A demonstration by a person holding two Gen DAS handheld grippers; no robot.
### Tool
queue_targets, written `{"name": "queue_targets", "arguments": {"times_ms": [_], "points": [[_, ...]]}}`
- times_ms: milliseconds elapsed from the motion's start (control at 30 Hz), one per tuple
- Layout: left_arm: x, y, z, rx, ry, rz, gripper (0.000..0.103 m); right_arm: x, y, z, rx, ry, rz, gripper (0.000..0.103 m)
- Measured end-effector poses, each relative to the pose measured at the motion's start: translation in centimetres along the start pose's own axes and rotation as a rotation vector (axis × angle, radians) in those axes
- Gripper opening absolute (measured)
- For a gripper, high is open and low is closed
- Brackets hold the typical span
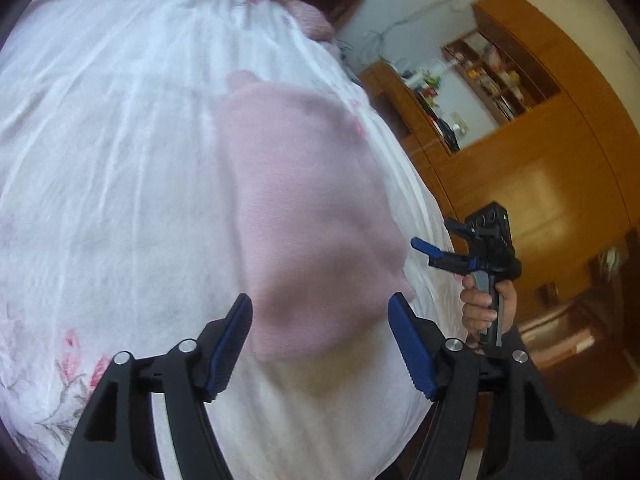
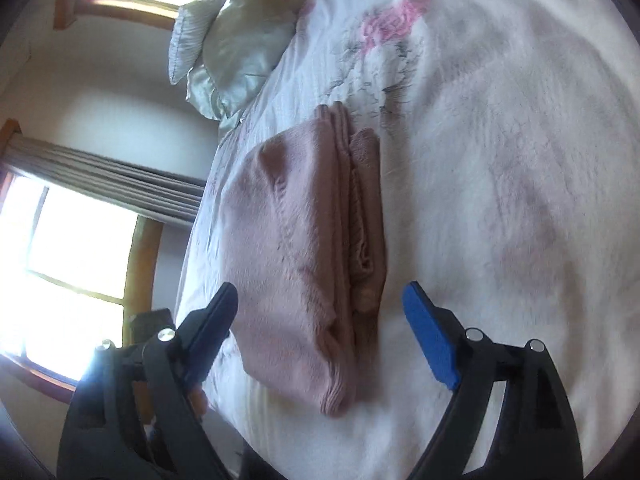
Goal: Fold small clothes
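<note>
A white bedspread (image 2: 500, 128) printed with pink roses and grey leaves is covering the bed, its print showing toward the far edge. A pale green satin pillow (image 2: 228, 48) is lying at the bed's far corner, beside a wooden-framed window (image 2: 72, 248) where a striped curtain (image 2: 108, 184) is hanging. Past the bed's other edge, a wooden cabinet (image 1: 560, 160) is standing with cluttered open shelves (image 1: 496, 76).

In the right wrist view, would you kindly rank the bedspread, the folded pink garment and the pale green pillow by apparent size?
1. Bedspread
2. Folded pink garment
3. Pale green pillow, though it lies farther away, so its smaller look is partly distance.
</note>
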State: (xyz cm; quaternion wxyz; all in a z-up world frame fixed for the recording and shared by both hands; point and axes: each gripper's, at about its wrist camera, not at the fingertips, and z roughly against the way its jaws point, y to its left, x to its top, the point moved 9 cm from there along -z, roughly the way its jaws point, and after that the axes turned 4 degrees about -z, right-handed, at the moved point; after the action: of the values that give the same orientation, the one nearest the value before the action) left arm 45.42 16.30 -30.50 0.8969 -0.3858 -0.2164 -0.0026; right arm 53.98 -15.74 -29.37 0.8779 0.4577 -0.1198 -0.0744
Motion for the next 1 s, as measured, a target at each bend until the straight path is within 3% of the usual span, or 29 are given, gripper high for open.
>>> {"name": "queue_targets", "arguments": {"times_ms": [200, 467, 667, 767, 833, 867, 1000], "points": [[0.2, 2.5, -2.6, -0.146, 0.013, 0.123, 0.071, 3.5, -0.2, -4.1, 0.004, 0.077, -0.001, 0.085], [1.1, 1.4, -7.4, -0.299, 0.045, 0.124, 0.072, 6.4, 0.9, -9.2, -0.053, 0.121, 0.075, 0.09], [1.3, 0.9, -9.1, -0.296, 0.07, 0.1, 0.077, 8.1, 2.2, -12.1, -0.046, 0.127, 0.101, 0.09], [1.7, 0.3, -9.4, -0.26, 0.072, 0.102, 0.078, 8.2, 2.5, -12.8, -0.046, 0.115, 0.104, 0.088], [1.9, -0.2, -9.2, -0.226, 0.075, 0.116, 0.077, 8.3, 2.3, -12.7, -0.042, 0.099, 0.077, 0.073], [1.9, -0.3, -9.1, -0.197, 0.079, 0.115, 0.077, 8.1, 2.3, -12.6, -0.025, 0.099, 0.058, 0.06], [1.8, -0.8, -8.1, -0.122, 0.111, 0.138, 0.057, 7.6, 3.2, -11.3, -0.017, 0.054, 0.053, 0.048]]}}
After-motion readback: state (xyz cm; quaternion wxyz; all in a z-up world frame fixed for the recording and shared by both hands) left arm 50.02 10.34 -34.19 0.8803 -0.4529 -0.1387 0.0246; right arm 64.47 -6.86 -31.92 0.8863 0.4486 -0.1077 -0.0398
